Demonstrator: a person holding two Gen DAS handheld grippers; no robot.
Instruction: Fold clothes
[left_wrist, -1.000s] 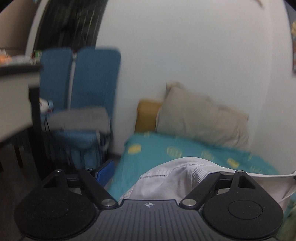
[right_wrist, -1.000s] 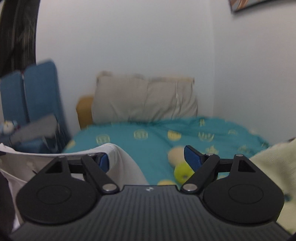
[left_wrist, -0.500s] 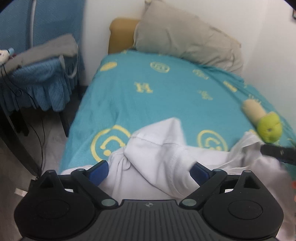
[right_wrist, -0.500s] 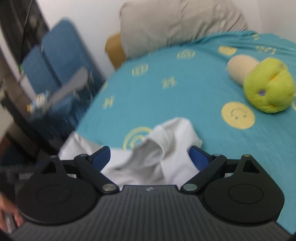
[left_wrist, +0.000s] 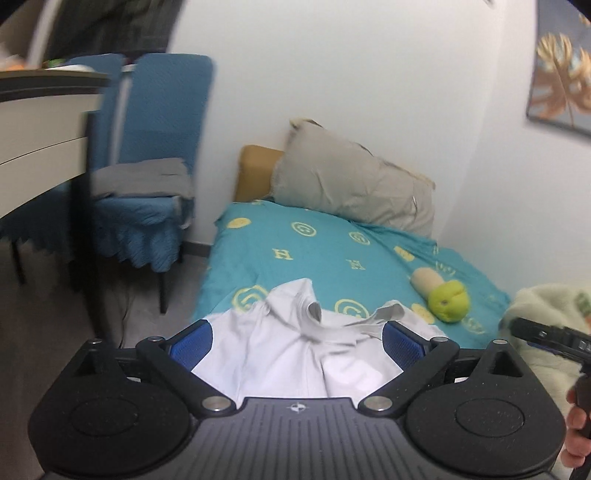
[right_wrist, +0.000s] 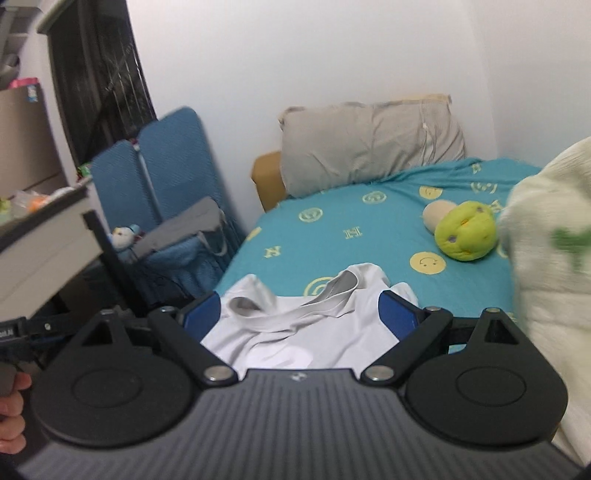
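Only the left wrist view shows the framed leaf picture (left_wrist: 561, 74) on the wall; only the right wrist view shows the small toy (right_wrist: 123, 236) on the blue chair (right_wrist: 166, 177). The white shirt (left_wrist: 295, 350) lies rumpled at the near end of the teal bed (left_wrist: 325, 258), its neckline toward the grey pillow (left_wrist: 354, 184). Both the left gripper (left_wrist: 297, 338) and the right gripper (right_wrist: 301, 314) are spread wide above it, holding nothing.

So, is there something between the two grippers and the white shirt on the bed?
Nothing visible. The shirt lies crumpled just ahead of the open left gripper and open right gripper. The green toy sits farther off, to the right.
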